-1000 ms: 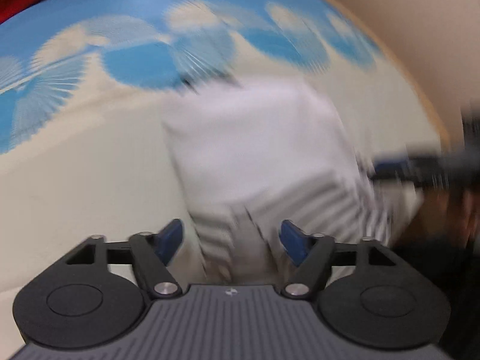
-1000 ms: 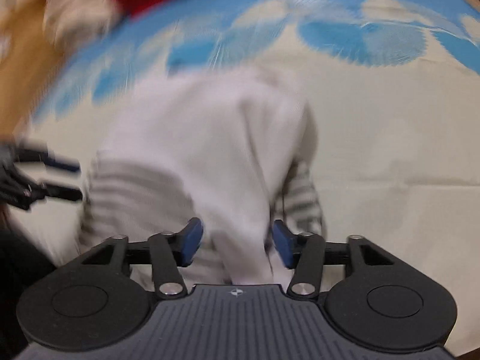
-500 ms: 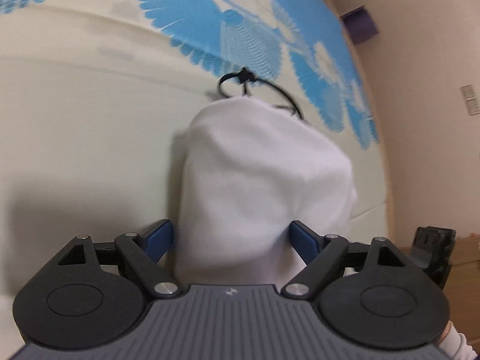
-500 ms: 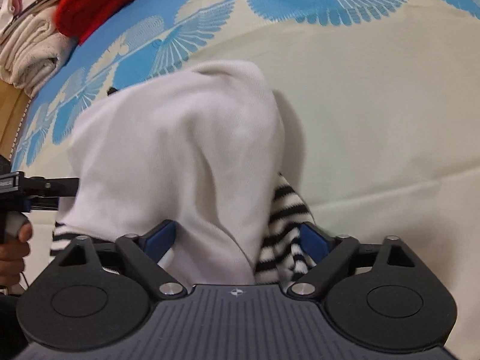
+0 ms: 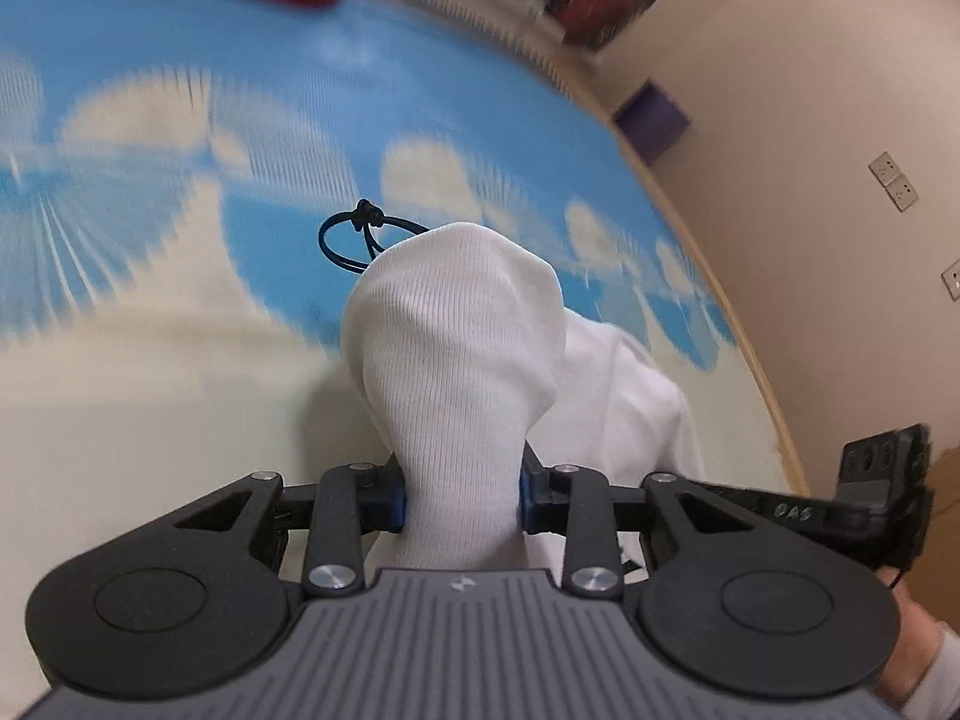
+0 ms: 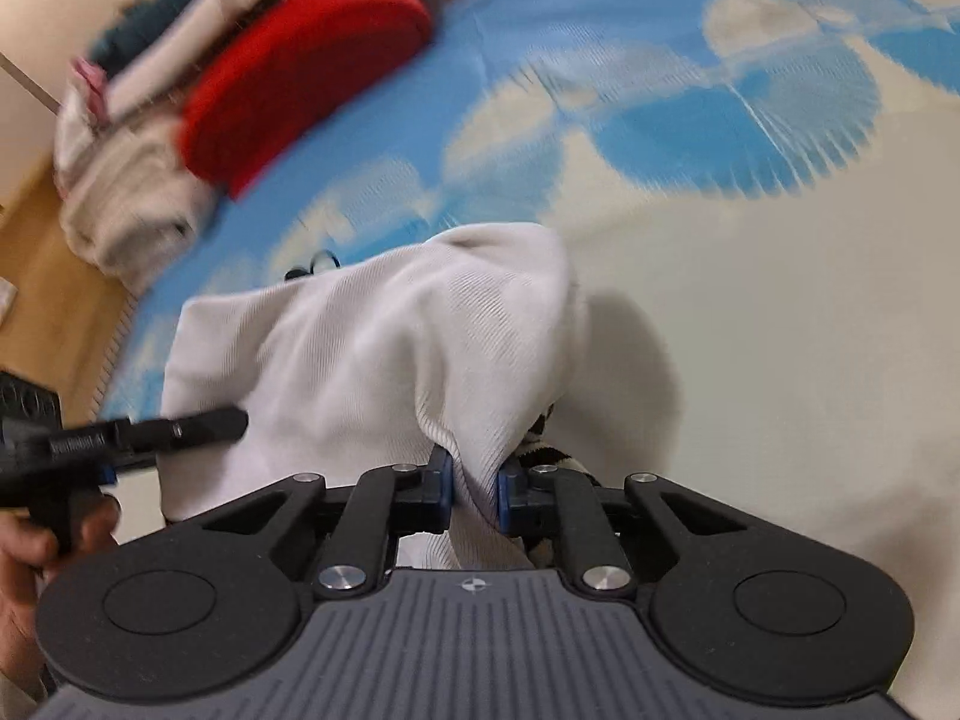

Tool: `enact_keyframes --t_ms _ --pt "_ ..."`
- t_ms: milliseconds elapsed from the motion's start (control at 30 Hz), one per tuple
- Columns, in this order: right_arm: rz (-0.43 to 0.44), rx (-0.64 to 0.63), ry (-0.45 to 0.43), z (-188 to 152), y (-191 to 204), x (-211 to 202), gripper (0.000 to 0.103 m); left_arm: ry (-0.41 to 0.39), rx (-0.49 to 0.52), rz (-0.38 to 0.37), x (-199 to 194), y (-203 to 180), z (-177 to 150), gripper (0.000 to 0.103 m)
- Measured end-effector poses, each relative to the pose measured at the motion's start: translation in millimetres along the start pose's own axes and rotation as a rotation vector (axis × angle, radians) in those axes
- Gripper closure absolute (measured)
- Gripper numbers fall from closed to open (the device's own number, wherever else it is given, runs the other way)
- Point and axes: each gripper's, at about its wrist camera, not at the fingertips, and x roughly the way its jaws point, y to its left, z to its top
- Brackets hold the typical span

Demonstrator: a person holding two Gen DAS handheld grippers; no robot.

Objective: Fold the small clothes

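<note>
Our left claw [image 5: 461,495] and right claw [image 6: 474,483], spread wide a moment ago, are closing, both pinching the white garment [image 6: 372,348] on the patterned bedspread [image 6: 780,330]; we judge it ready to lift and fold.

The garment [image 6: 372,348] lies on the bed [image 6: 780,330] before me; folded clothes [image 6: 240,90] at ten o'clock; hair tie [image 5: 354,234] behind it.

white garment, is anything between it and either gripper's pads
Nothing visible. The left gripper is closing on a bunched fold of the white garment, cloth directly against its pads. The right gripper is closing on another fold, pads likewise on bare cloth.
</note>
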Motion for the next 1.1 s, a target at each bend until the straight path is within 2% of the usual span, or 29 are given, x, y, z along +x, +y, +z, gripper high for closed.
enact_keyframes --t_ms 100,167,233,300,333,400,467,500,567,633,667,733,767,800,833,900,967,1033,1100 --pt "0.029 -0.026 -0.083 12.4 26.1 8.5 0.089 -0.097 0.024 0.026 -26.8 7.6 17.0 0.067" --pt "0.037 -0.023 -0.141 17.2 41.7 17.0 0.088 -0.153 0.019 0.053 -38.3 16.7 27.6 0.062" --pt "-0.025 -0.069 -0.180 17.9 58.1 27.7 0.078 -0.198 -0.013 0.112 -44.4 31.6 34.9 0.037" --pt "-0.142 -0.124 -0.168 16.6 69.2 40.9 0.052 -0.229 -0.058 0.221 -51.3 48.0 35.1 0.034" --pt "-0.154 -0.131 -0.159 14.5 69.3 44.8 0.052 -0.219 -0.101 0.227 -53.9 58.4 32.9 0.035" --pt "-0.129 -0.117 -0.116 13.1 67.0 47.0 0.053 -0.162 -0.159 0.188 -54.9 71.3 28.1 0.035" --pt "-0.115 -0.121 -0.041 7.1 62.1 52.9 0.049 -0.072 -0.150 0.195 -50.2 75.2 17.1 0.034" --pt "-0.124 -0.130 -0.001 2.5 60.5 57.8 0.044 -0.035 -0.136 0.209 -47.2 76.7 10.7 0.034" --pt "-0.191 -0.128 0.055 -4.4 53.7 68.9 0.044 0.071 -0.113 0.243 -35.9 79.4 -4.5 0.032" --pt "-0.218 -0.066 0.105 -7.6 42.1 75.8 0.044 0.127 -0.149 0.243 -27.6 90.0 -18.5 0.022" --pt "-0.216 -0.026 0.129 -9.4 36.4 78.5 0.045 0.145 -0.188 0.225 -25.7 95.3 -25.5 0.022" --pt "-0.202 0.034 0.148 -13.7 27.9 82.0 0.059 0.171 -0.252 0.180 -22.0 106.9 -38.6 0.023" --pt "-0.192 0.043 0.150 -14.7 27.2 81.5 0.085 0.174 -0.265 0.159 -19.1 109.8 -42.7 0.025" --pt "-0.191 0.043 0.150 -16.1 27.8 79.6 0.096 0.160 -0.251 0.166 -19.1 108.4 -44.9 0.032" --pt "-0.183 0.052 0.144 -17.6 28.2 75.7 0.096 0.133 -0.222 0.166 -21.2 106.5 -44.6 0.041" --pt "-0.154 0.076 0.161 -20.0 27.8 68.9 0.096 0.080 -0.147 0.168 -25.9 100.7 -40.5 0.045" --pt "-0.179 0.033 0.198 -22.5 29.2 67.9 0.096 0.044 -0.041 0.198 -29.7 92.4 -38.6 0.045" --pt "-0.189 0.017 0.243 -26.4 29.2 71.8 0.096 0.053 -0.023 0.198 -30.7 92.0 -35.8 0.040" --pt "-0.201 0.022 0.222 -23.5 28.1 69.7 0.093 0.071 -0.010 0.215 -37.6 89.4 -38.7 0.040"
